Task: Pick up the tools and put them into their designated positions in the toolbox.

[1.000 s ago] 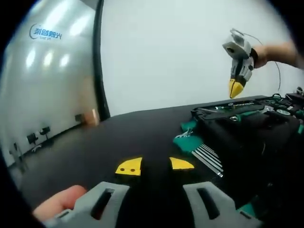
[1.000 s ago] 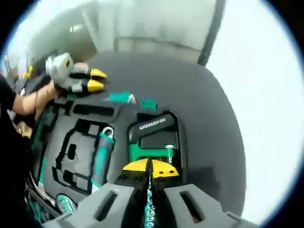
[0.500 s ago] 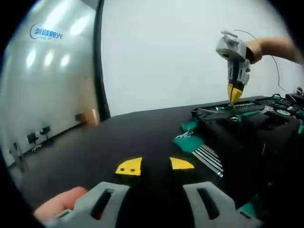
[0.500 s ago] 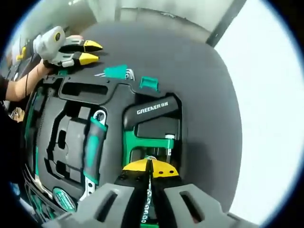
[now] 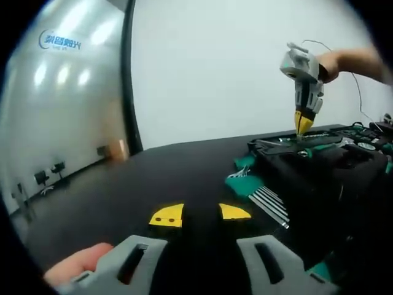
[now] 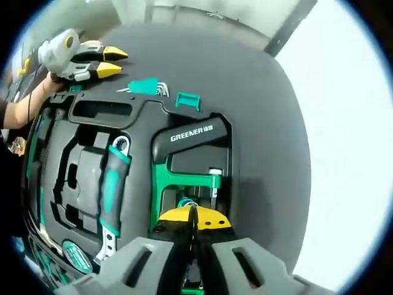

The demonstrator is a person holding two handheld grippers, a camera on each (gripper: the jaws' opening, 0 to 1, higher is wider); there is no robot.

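The open black toolbox [image 6: 80, 110] lies on a dark table. In its tray sit a green hacksaw marked GREENER [image 6: 191, 136] and a green-handled wrench [image 6: 110, 184]. My right gripper [image 6: 193, 219] hangs just above the hacksaw's green frame, shut on a thin green and silver tool that I cannot identify. In the left gripper view the right gripper [image 5: 303, 123] points straight down at the toolbox [image 5: 319, 161]. A green hex key set [image 5: 253, 189] lies on the table beside the box. My left gripper [image 5: 201, 214] is low over the table, open, with nothing between its jaws.
The left gripper [image 6: 104, 61] also appears at the box's far corner, near the hex key set [image 6: 147, 87] and a small green clip [image 6: 187, 100]. A person's hand [image 5: 344, 61] holds the right gripper. Bare dark table [image 5: 147, 178] stretches to the left.
The right gripper swung from a tilt to upright and came down closer over the hacksaw in the toolbox, still shut on the thin tool. The left gripper has stayed put.
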